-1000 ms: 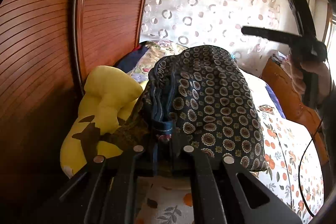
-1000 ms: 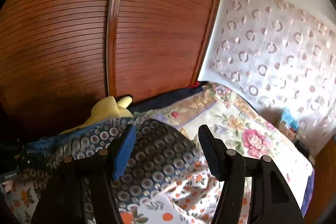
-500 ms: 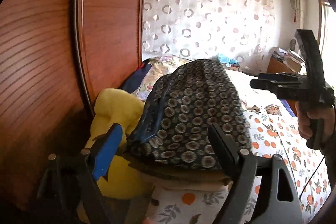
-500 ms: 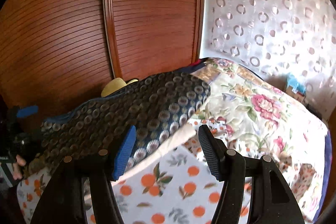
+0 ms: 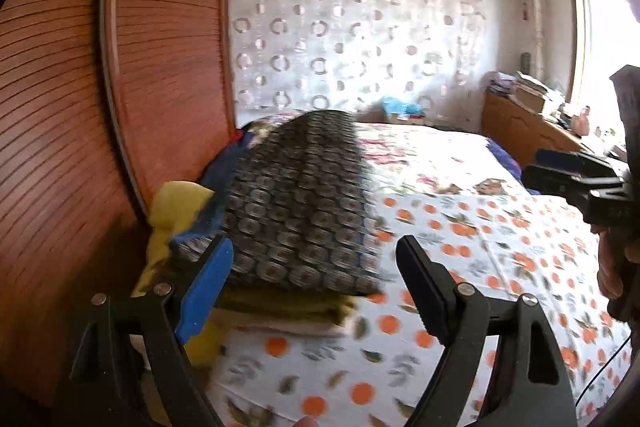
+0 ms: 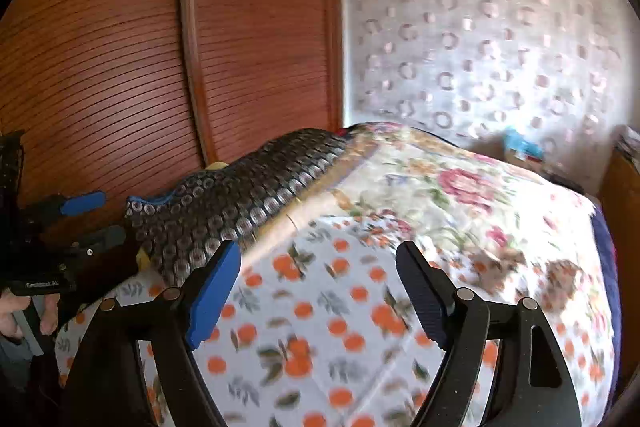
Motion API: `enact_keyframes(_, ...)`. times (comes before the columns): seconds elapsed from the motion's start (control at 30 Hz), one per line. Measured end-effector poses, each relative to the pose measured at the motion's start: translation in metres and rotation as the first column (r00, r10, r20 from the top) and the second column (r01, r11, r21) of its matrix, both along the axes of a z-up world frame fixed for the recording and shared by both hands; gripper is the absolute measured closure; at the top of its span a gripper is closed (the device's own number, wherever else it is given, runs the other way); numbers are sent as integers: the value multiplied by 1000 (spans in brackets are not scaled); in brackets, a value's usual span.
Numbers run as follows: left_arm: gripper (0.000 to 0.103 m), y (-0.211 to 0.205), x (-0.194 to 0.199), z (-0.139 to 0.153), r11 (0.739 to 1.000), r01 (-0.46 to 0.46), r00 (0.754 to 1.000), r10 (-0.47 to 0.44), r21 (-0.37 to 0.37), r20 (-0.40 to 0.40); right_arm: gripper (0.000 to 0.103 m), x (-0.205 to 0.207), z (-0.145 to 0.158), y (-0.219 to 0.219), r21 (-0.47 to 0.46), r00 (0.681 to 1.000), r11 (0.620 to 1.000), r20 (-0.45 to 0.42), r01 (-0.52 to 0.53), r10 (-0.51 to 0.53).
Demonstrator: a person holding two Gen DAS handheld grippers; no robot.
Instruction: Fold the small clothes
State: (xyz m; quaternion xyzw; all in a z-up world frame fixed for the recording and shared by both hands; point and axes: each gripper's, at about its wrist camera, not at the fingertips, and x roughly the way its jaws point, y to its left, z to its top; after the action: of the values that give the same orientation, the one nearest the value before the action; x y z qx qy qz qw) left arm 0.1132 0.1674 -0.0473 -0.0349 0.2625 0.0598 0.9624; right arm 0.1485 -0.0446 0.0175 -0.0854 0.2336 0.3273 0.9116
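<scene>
1. the left gripper (image 5: 312, 267), clamped on the dark patterned garment (image 5: 304, 203) a second ago, has been opened and drawn back; nothing is held.
2. the garment has been left folded on the pile.
3. the right gripper (image 6: 318, 275) has been swung away over the orange-print sheet (image 6: 340, 327), its jaws opening, empty.

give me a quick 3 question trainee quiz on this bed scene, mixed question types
1. True or false: the left gripper grips the dark patterned garment.
2. The garment tops a folded stack beside which toy? A) yellow plush toy B) red ball C) grey bear
3. What fruit is printed on the bedsheet?

Key: 1 false, both it and the right gripper hold nothing; 2 A; 3 oranges.
</scene>
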Motion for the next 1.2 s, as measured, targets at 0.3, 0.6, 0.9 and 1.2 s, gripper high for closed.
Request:
enact_keyframes(0.3, 19, -70, -21, 9, 992, 126, 992, -126, -8, 14, 21, -88, -1, -77, 26, 981, 981, 27, 192, -193)
enact_keyframes(0.6, 19, -116, -49, 51, 982, 187, 978, -188, 18, 94, 21, -160, 33, -124, 128, 926, 928, 102, 351, -364)
enact_keyframes(0.9, 19, -133, -64, 78, 981, 193, 971, -195, 27, 139, 21, -194, 39, -120, 180, 891, 899, 154, 400, -427)
enact_keyframes(1.2, 19, -140, -68, 81, 981, 191, 970, -194, 34, 149, 21, -193, 13, -119, 180, 887, 895, 154, 408, -436)
